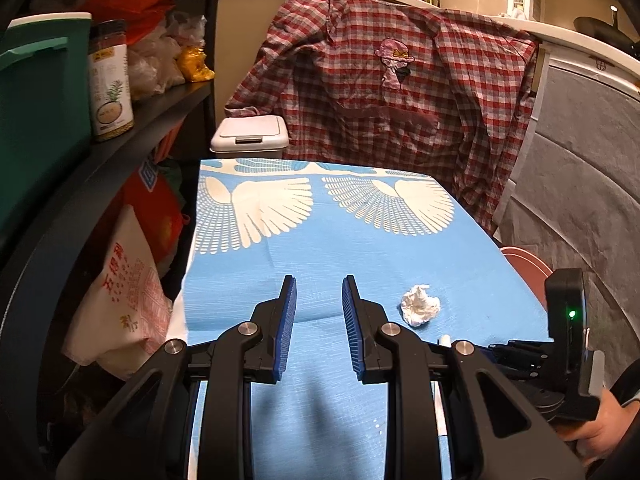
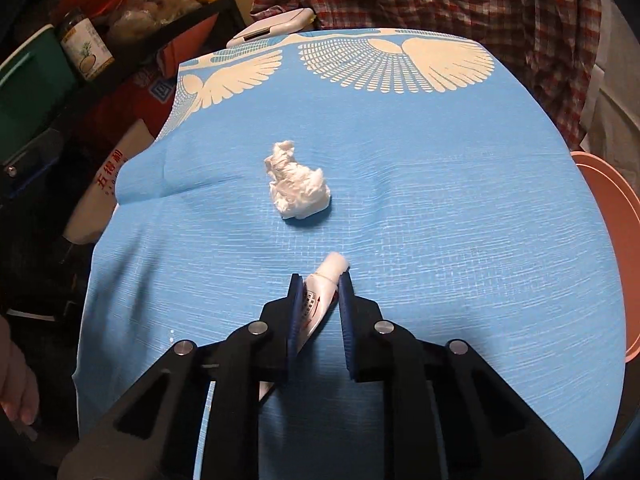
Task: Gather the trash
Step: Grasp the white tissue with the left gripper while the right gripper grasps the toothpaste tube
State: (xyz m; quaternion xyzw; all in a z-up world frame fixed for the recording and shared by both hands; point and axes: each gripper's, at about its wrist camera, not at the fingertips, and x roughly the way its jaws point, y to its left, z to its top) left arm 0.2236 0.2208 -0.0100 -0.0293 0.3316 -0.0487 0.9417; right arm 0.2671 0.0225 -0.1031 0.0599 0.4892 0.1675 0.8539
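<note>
A crumpled white tissue [image 1: 420, 305] [image 2: 298, 186] lies on the blue tablecloth [image 1: 360, 248] [image 2: 440, 200]. In the right wrist view my right gripper [image 2: 320, 278] is shut on a small white tube [image 2: 334, 264] with printed text. The tube lies slanted between the blue pads, its cap pointing toward the tissue just ahead. My left gripper [image 1: 319, 280] hovers over the cloth to the left of the tissue, open, with nothing between its fingers. A white lidded trash bin [image 1: 250, 134] [image 2: 272, 24] stands past the table's far left corner.
A dark shelf [image 1: 160, 112] with jars and bags runs along the table's left side. A red plaid shirt [image 1: 400, 80] hangs behind the table. A pink round rim [image 1: 524, 264] [image 2: 608, 240] shows at the right edge. A person's hand [image 1: 600, 428] holds the right gripper.
</note>
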